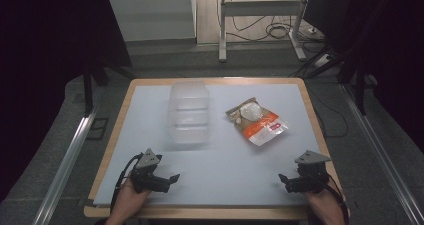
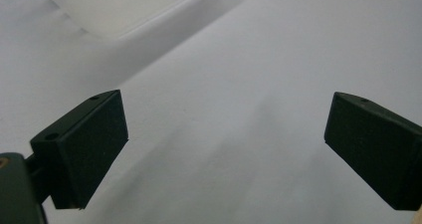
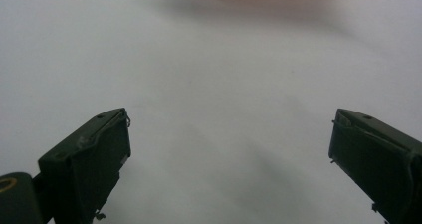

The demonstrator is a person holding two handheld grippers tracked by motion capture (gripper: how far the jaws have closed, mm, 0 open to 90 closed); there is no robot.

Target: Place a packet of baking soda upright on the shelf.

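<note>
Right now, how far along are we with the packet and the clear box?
Nothing looks done yet: the packet lies flat on the table, to the right of the clear box and apart from it. Nothing is in hand: the left tongs and right tongs are both open and empty at the near edge. Whatever handling is planned remains.

lab / recording rig | dark curtains (image 1: 45,85) around table (image 1: 150,90) | metal stand (image 1: 260,15), loose cables (image 1: 280,32) on floor

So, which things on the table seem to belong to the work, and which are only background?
Likely for the work:
clear plastic container
snack bag
left gripper, open
right gripper, open

Only background:
metal stand
floor cables
</note>
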